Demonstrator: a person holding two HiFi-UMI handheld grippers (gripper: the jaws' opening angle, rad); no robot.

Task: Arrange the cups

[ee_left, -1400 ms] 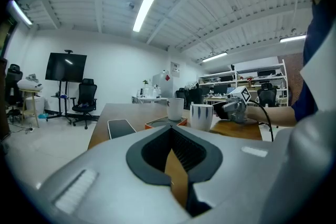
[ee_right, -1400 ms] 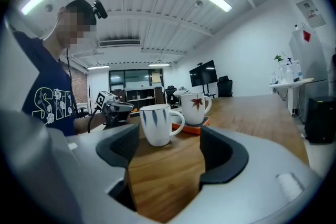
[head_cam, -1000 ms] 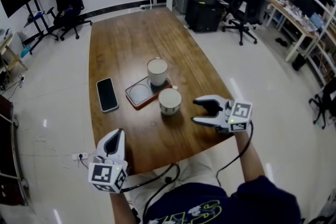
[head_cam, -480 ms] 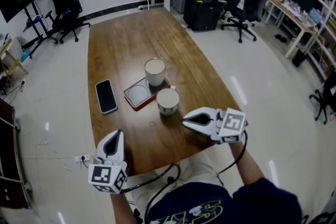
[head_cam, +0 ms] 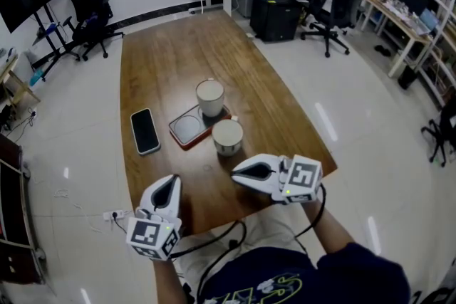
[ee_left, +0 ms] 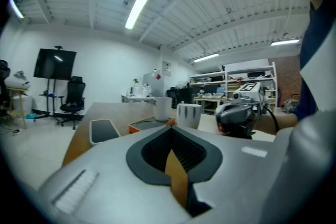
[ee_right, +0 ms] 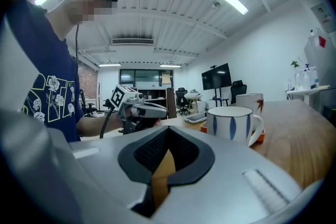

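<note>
Nearby, phone [head_cam: 145,129] beside tray [head_cam: 174,131] with cup [head_cam: 210,97]

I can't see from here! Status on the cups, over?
Left gripper, right gripper: fingers shut, empty. Blue-striped cup on table beside tray; far cup on tray. Phone off to the side, nothing blocking.

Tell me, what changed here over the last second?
The right gripper slid left, toward the left gripper, and its jaws, open before, are now shut with nothing between them. The left gripper edged slightly toward it, jaws shut. The near cup, the cup on the tray, the tray and the phone stayed put.
</note>
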